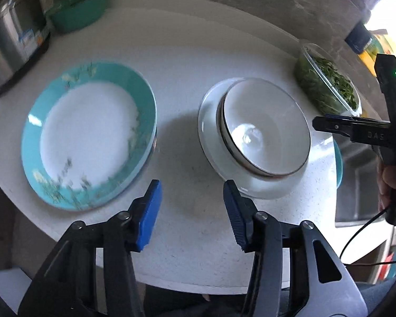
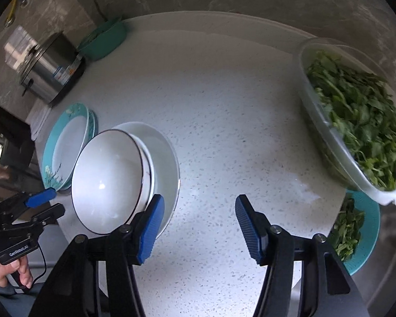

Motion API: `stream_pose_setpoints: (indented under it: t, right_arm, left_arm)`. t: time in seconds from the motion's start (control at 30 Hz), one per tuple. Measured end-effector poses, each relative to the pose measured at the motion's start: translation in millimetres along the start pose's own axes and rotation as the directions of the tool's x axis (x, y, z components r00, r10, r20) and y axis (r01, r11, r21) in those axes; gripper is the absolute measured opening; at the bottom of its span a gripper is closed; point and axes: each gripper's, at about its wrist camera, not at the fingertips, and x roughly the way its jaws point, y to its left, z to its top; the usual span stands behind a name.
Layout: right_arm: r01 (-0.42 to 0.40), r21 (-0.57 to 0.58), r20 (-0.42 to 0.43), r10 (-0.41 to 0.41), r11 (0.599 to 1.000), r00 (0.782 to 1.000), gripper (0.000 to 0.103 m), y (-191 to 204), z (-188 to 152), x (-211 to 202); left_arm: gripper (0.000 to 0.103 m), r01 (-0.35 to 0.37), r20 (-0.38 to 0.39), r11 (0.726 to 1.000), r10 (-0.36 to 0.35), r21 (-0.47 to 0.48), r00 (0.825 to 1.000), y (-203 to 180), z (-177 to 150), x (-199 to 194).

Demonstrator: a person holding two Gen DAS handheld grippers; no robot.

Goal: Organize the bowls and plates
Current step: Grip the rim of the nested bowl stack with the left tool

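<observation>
- White bowls (image 1: pixel 266 134), dark-rimmed and nested, sit on a white plate (image 1: pixel 211 121) at centre right of the left wrist view.
- Teal-rimmed plates (image 1: pixel 89 134) are stacked at centre left, apart from the bowls.
- Left gripper (image 1: pixel 191 194), bottom centre, has its jaws parted over bare white counter (image 1: pixel 182 60), holding nothing.
- Right gripper (image 2: pixel 198 208) is likewise parted and empty.
- Clear dish of greens (image 2: pixel 356 132) sits at right.
</observation>
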Motion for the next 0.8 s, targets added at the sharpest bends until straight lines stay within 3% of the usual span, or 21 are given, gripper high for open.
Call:
stream_pose_setpoints:
  t: [0.23, 0.4, 0.7, 0.8]
  right_arm:
    - [-0.019, -0.045, -0.031, 0.018, 0.999, 0.999, 0.06, 1, 5, 13]
    - [-0.022, -0.064, -0.063, 0.018, 0.998, 0.998, 0.06, 1, 6, 22]
    - [-0.041, -0.081, -0.08, 0.035, 0.996, 0.996, 0.06, 0, 11, 33]
    - [-0.05, -0.085, -0.081, 0.043, 0.995, 0.996, 0.06, -2, 12, 37]
  left_arm:
    - [0.045, 0.027, 0.017, 0.997, -0.026, -0.078, 1.0, -3, -3, 16]
    - [0.046, 0.046, -0.023, 0.992, -0.049, -0.118, 0.999, -7, 8, 39]
    - [0.044, 0.027, -0.045, 0.991, -0.033, -0.13, 0.998, -10, 16, 59]
    - [0.036, 0.024, -0.046, 0.99, -0.031, -0.138, 0.998, -8, 21, 65]
